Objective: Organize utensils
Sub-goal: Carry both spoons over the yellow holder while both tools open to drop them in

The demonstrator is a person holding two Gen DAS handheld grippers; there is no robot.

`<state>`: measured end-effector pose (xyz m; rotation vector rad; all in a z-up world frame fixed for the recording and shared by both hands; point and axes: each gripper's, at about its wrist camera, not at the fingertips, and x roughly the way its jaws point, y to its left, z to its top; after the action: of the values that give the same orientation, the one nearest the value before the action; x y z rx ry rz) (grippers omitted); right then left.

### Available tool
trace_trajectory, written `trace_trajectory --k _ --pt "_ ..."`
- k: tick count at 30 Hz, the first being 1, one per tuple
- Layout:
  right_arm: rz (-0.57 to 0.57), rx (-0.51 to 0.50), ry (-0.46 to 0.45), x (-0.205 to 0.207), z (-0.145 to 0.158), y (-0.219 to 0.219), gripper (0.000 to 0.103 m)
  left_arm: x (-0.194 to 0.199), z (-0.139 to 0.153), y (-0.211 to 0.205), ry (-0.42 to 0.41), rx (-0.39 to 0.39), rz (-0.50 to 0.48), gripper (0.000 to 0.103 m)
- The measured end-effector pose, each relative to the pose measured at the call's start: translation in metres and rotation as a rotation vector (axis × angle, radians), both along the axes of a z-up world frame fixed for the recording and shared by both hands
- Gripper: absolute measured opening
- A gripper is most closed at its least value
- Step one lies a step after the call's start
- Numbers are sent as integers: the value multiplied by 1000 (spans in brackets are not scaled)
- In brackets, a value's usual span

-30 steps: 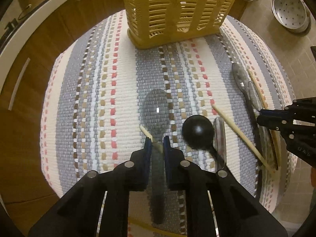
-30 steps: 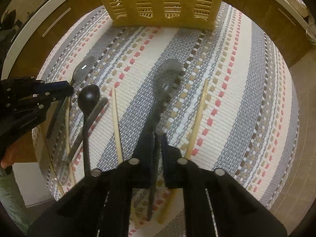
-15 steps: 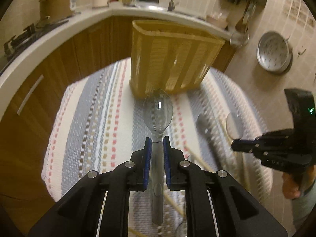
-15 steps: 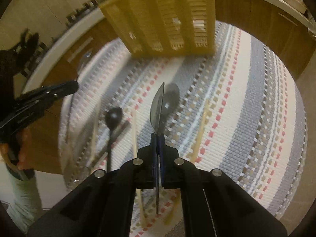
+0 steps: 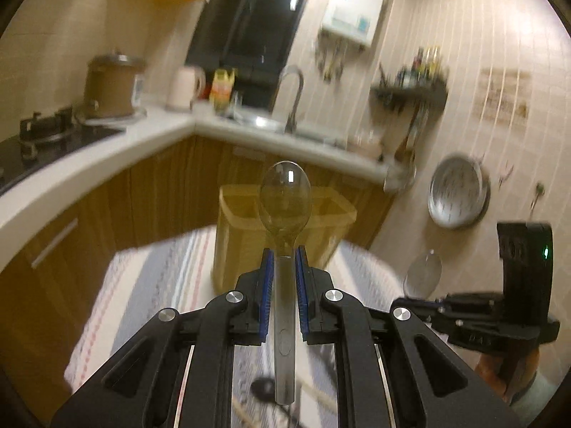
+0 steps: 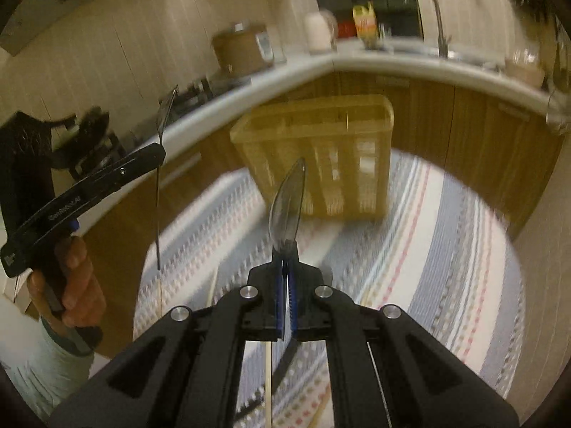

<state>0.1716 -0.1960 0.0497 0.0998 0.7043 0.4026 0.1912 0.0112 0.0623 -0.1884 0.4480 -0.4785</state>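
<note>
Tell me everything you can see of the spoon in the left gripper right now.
The spoon is clear, smoky-grey plastic by its look, one piece, with an oval bowl and a flat straight handle. The left gripper is shut on the handle just below the bowl, blue fingers pressing either side. It is off the striped mat, bowl pointing forward and up, its face toward the camera with a small light glint. The handle runs back between the fingers. In the left wrist view the bowl overlaps the yellow basket behind it; nothing else touches it.
</note>
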Motion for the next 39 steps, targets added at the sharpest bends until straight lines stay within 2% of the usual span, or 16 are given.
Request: trace_trajectory --k 5,8,12,15,20,24,28,37,38,39 --pt "-48 -24 -135 12 40 2 2 20 24 3 -121 -97 46 10" --pt "-81 -43 -203 23 63 2 2 48 36 2 -144 -153 48 10" --pt "-128 -55 -273 53 88 -5 2 78 48 -9 -196 -165 72 10" --pt "-154 -62 -303 79 95 -11 2 100 47 -15 -223 -169 100 10" --pt "-194 -71 -317 120 83 -19 2 126 30 -21 -246 -130 177 10" --pt "-208 -66 -281 150 62 -24 2 136 9 -25 -240 -87 213 10" --pt "-224 -97 -288 162 45 -24 2 139 -9 -25 -238 -71 252 11" --pt "-200 -107 -211 165 17 -23 2 138 -20 -30 -198 -20 215 11" --pt "-198 -105 -200 163 16 -24 3 134 -19 -28 -195 -19 206 12" --pt "-193 -100 -189 160 15 -25 5 131 -19 -28 -192 -16 198 19"
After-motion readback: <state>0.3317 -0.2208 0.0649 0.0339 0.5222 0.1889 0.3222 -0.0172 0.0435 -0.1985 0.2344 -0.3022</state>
